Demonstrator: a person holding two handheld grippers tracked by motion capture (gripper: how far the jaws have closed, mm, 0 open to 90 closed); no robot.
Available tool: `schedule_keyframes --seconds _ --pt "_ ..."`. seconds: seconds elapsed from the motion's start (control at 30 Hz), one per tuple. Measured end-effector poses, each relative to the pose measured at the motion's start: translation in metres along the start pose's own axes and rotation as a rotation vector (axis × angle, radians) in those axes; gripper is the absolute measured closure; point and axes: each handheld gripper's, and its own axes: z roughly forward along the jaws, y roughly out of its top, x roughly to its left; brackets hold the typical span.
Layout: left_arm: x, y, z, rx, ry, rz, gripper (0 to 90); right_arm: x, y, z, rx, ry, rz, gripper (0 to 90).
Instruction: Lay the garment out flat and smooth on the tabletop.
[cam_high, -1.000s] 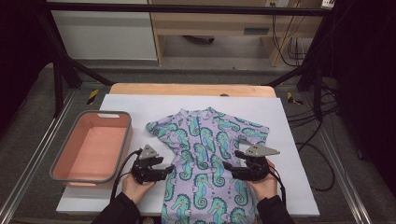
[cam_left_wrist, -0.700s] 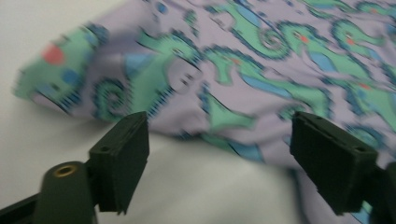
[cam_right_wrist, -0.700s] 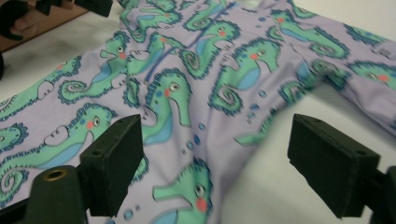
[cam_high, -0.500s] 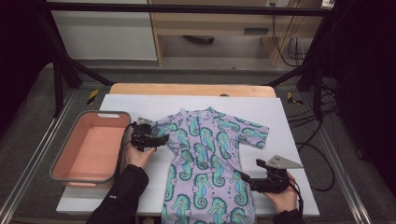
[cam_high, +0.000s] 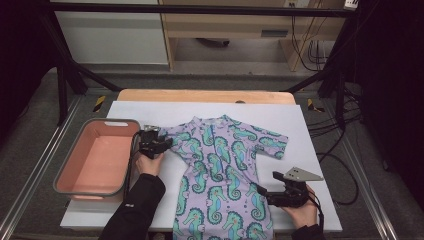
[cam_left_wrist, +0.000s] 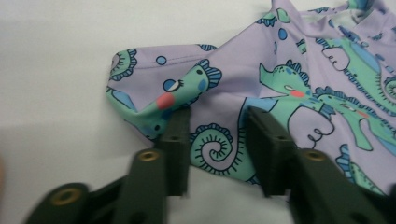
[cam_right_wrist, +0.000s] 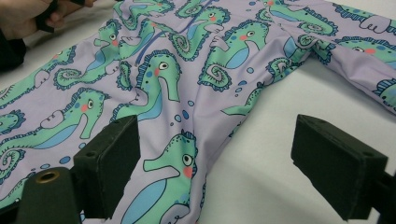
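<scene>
Two tools in play, one per hand. We see the suit, lilac with green seahorses, lying flat on the white sheet over the worktop, neck end away from us, legs toward the near edge.

Left tool sits at the suit's left sleeve, next to the pink bin. In the left gripper view its jaws stand a little apart with sleeve fabric between the tips; the near one touches a bunched fold at the cuff. Not clamped as far as we can tell.

Right tool is low at the suit's right edge, on the leg part. In the right gripper view its jaws are wide apart: one over the fabric edge, the other over bare sheet. Nothing gripped.

Right sleeve lies spread out flat, well apart from both tools. Bin stands just left of the sheet, near the left hand.
</scene>
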Motion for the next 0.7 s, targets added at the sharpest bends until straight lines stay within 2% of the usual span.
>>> schedule_keyframes --seconds 0.1,0.17,0.27,0.37,0.4,0.53,0.63,0.7 --pt "-0.002 0.0 -0.001 0.016 0.032 0.051 81.8 0.001 0.0 0.001 0.0 0.0 -0.006 16.5" --pt "-0.002 0.0 -0.001 0.024 0.03 0.049 88.3 0.001 0.0 0.0 0.002 0.001 -0.004 16.7" --pt "-0.003 0.001 -0.005 0.019 0.028 0.054 89.6 0.0 0.0 0.0 -0.002 0.001 -0.004 17.1" --pt "-0.01 0.006 -0.018 -0.048 0.008 0.072 89.8 0.0 0.0 -0.001 -0.003 -0.001 0.0 17.3" --pt "-0.013 0.011 -0.025 -0.075 -0.013 0.077 89.8 0.0 0.0 -0.001 -0.005 -0.003 0.001 17.4" --pt "-0.031 0.029 -0.042 -0.127 -0.061 0.134 89.9 0.0 0.001 -0.001 -0.003 -0.002 -0.002 17.6" --pt "-0.052 0.039 -0.047 -0.136 -0.091 0.205 89.9 0.0 0.0 -0.001 -0.001 -0.001 -0.004 17.7" --pt "-0.067 0.042 -0.045 -0.124 -0.122 0.244 89.9 0.0 0.0 -0.001 -0.003 0.0 -0.003 17.8"
